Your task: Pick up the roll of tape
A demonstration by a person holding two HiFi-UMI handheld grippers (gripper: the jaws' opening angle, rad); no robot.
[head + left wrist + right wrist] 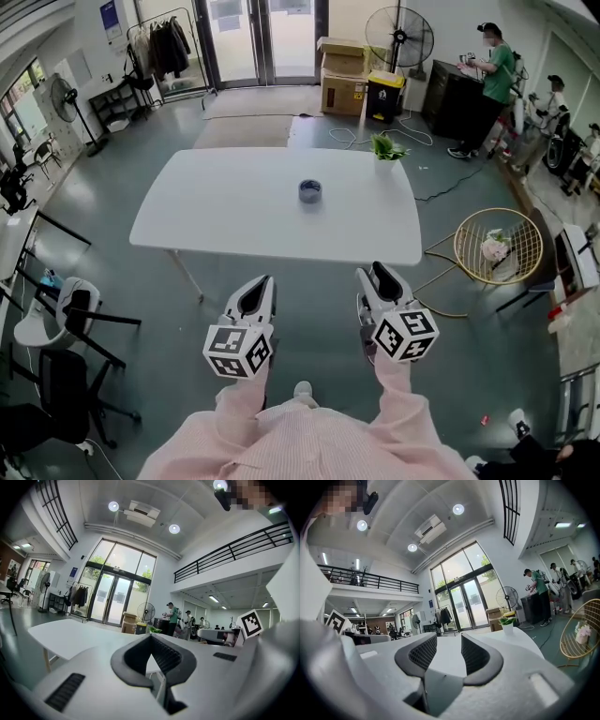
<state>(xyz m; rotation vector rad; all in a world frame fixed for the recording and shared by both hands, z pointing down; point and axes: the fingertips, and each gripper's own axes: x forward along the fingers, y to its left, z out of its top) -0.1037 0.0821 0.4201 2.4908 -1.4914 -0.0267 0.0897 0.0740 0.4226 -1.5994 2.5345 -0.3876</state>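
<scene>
White table ahead, left claw level and together, right claw level and apart.

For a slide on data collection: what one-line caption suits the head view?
Head view: roll of tape on a white table; left gripper shut, right gripper open, both short of it.

A white table stands on a glossy grey-green floor. Behind it, glass doors let in daylight, flanked by a clothes rack, cardboard boxes and a standing fan. Overhead, round ceiling lights glow; a black-railed balcony runs along one wall.
</scene>
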